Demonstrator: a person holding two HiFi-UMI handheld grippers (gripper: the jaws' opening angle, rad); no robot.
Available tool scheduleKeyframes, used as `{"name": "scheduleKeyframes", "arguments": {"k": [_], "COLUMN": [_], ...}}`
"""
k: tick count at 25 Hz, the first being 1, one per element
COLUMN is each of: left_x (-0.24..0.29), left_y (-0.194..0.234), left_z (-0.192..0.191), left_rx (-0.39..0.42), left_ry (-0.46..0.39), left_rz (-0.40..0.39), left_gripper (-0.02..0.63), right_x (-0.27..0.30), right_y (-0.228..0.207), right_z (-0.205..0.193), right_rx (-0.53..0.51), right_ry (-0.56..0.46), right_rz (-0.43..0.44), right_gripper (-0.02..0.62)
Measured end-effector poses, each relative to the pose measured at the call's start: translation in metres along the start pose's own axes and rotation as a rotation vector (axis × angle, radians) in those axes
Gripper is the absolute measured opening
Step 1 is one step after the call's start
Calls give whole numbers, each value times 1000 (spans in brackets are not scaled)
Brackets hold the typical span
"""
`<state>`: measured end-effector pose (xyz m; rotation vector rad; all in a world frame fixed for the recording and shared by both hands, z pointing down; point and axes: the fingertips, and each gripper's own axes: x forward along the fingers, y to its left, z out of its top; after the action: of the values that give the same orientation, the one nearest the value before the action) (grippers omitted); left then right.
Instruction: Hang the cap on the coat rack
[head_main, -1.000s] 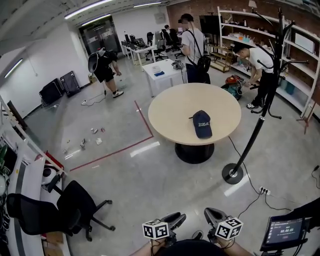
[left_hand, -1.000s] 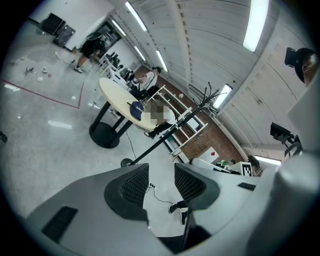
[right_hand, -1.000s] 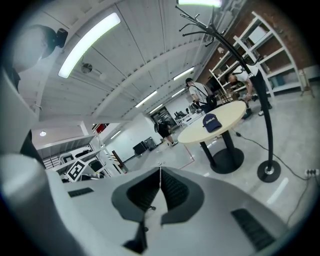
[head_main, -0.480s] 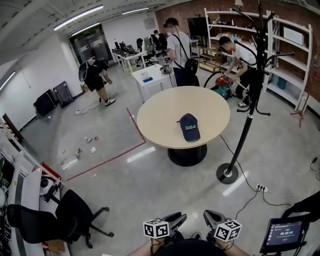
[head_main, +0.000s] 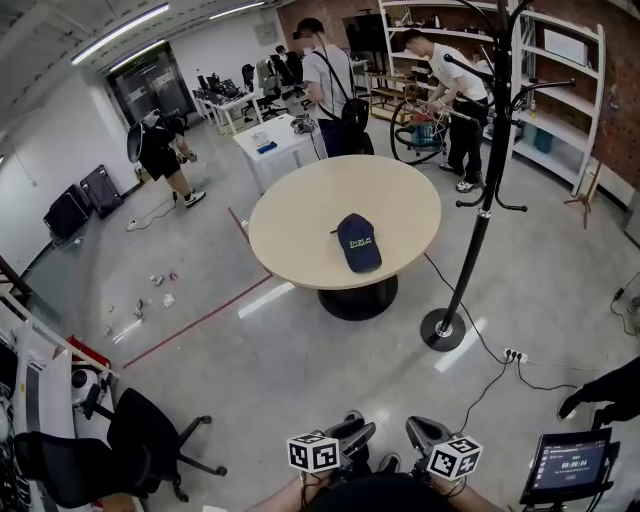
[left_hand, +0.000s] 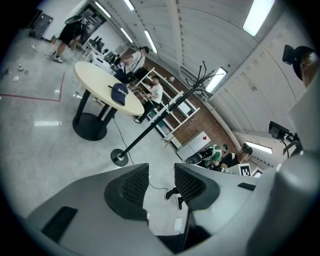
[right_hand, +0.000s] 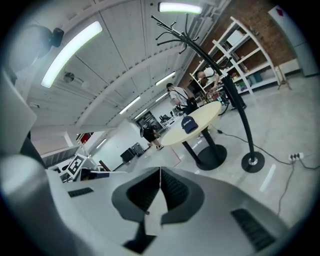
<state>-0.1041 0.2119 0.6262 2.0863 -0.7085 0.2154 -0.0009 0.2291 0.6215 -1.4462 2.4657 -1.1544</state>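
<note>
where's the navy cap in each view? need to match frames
Head view: navy cap upper centre, lying on the round table.
Left gripper view: upper left, at the table's right end.
Right gripper view: just right of centre, small, on the tabletop.
Shared landmark: black coat rack standing beside the table.

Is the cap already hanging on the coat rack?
No, the cap lies on the round table, apart from the coat rack, which stands on the floor beside the table.
</note>
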Motion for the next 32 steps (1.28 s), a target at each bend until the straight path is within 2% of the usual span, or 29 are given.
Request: {"name": "scheduleKeyframes", "arguments": {"k": [9,25,32], "left_x": [13,41,56], "left_y": [37,128,155], "left_z": [26,164,207], "left_rx": [-63,-142,-144], "left_ry": [-9,-95,-90], "left_rz": [1,-30,-76], "left_gripper": [167,167,167], "right_x": [41,185,213], "right_y": [-16,-26,-38], "right_z": [6,89,124], "right_rx": [2,-86,-113], "right_ry": [63,110,87], "right_rz": [-40,-64,-145], "right_gripper": [3,3,3]}}
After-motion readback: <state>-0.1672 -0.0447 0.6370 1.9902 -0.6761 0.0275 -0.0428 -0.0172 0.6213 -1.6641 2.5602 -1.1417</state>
